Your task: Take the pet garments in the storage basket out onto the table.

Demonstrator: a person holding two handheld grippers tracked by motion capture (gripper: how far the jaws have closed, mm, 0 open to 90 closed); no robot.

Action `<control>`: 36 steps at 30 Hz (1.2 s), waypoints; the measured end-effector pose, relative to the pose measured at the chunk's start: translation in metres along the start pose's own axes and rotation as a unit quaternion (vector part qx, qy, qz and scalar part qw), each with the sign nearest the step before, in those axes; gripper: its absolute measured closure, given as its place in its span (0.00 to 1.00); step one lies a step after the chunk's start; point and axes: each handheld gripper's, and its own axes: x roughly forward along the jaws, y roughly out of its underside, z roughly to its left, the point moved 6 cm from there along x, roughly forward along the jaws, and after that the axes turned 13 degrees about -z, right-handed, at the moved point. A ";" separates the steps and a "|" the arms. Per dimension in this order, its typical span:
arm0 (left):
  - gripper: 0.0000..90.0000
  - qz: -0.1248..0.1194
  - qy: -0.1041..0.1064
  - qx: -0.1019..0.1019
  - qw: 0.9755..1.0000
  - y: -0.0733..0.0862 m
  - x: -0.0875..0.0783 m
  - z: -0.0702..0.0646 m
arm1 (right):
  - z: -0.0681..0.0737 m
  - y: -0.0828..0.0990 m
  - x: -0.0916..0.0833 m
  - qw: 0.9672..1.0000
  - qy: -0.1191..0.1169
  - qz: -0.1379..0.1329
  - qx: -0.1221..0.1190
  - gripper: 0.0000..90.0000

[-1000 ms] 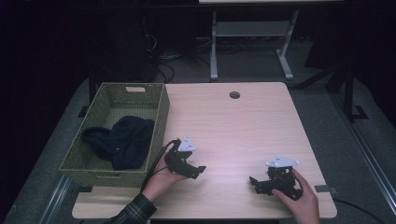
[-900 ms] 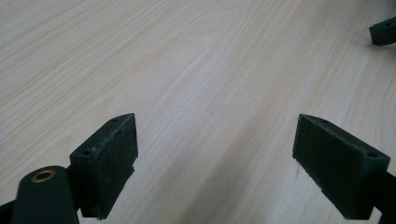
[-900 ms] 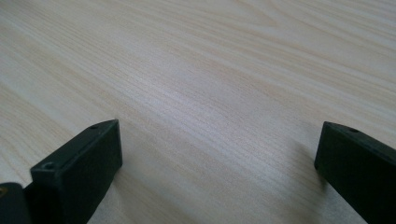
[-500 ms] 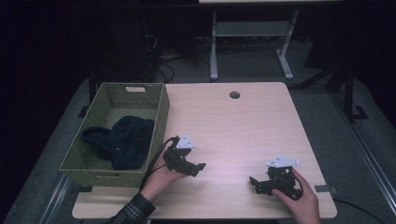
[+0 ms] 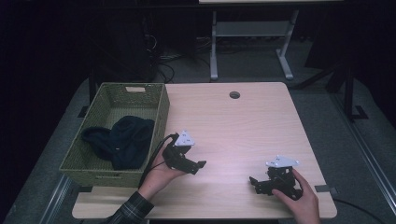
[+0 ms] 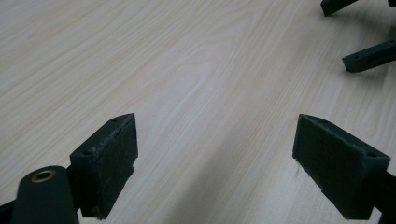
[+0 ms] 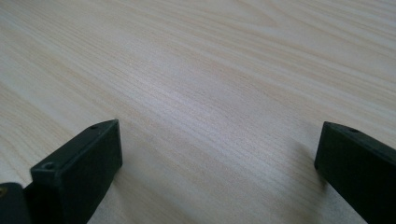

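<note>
My left gripper rests low over the light wooden table, just right of a green woven basket, and points right. In the left gripper view it stands open over bare wood, and the right gripper's fingertips show at the top right. My right gripper sits near the table's front right, pointing left toward the other. Its jaws are spread wide with only wood grain between them. A dark garment lies bunched inside the basket.
A round cable hole sits at the table's far middle. A grey metal stand and cables are on the floor behind. A cable trails from the left gripper along the basket's side.
The left gripper has edged slightly away from the table's near edge. The right gripper has stayed in place.
</note>
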 end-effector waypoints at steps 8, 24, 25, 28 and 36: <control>0.15 -0.012 0.009 0.000 1.000 -0.010 -0.004 0.001 | 0.000 0.000 0.000 1.000 0.000 0.000 0.001 0.00; 0.15 -0.034 0.034 0.000 0.999 -0.028 -0.012 0.005 | 0.001 0.000 0.000 1.000 0.002 0.000 0.004 0.00; 0.15 -0.035 0.034 -0.002 0.999 -0.029 -0.013 0.006 | 0.001 0.000 0.000 1.000 0.002 0.001 0.005 0.00; 0.15 -0.040 0.040 -0.004 0.998 -0.031 -0.015 0.007 | 0.001 0.000 0.000 1.000 0.002 0.001 0.005 0.00; 0.15 -0.049 0.036 -0.005 0.998 -0.040 -0.021 0.016 | 0.001 0.000 0.000 1.000 0.002 0.001 0.005 0.00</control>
